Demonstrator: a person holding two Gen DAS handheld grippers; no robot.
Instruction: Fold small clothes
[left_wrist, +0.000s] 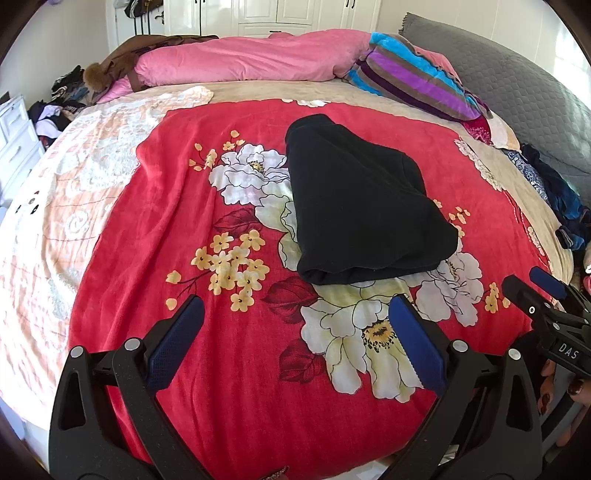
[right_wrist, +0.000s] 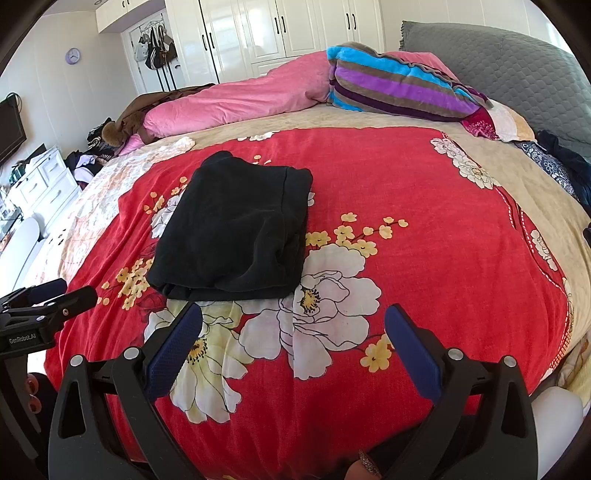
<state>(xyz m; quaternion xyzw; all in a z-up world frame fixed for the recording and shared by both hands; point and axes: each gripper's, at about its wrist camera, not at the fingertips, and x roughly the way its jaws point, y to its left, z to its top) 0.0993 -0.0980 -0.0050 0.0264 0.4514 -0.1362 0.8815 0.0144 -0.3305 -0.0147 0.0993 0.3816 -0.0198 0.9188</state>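
Observation:
A black garment (left_wrist: 362, 206) lies folded into a thick rectangle on the red flowered blanket (left_wrist: 184, 206) in the middle of the bed. In the right wrist view the same black garment (right_wrist: 236, 225) sits left of centre on the red blanket (right_wrist: 424, 229). My left gripper (left_wrist: 295, 314) hangs open just short of the garment's near edge, nothing between its blue pads. My right gripper (right_wrist: 293, 325) is open too, a little to the right of the garment's near edge and apart from it. The right gripper (left_wrist: 535, 288) shows at the right edge of the left wrist view, and the left gripper (right_wrist: 59, 291) at the left edge of the right wrist view.
A pink duvet (left_wrist: 243, 59) and a striped blanket (left_wrist: 413, 77) lie along the far side of the bed, with a grey quilted headboard cushion (left_wrist: 517, 85) at the right. Dark clothes (left_wrist: 561, 199) are heaped at the right edge. White drawers (right_wrist: 40, 184) stand left of the bed.

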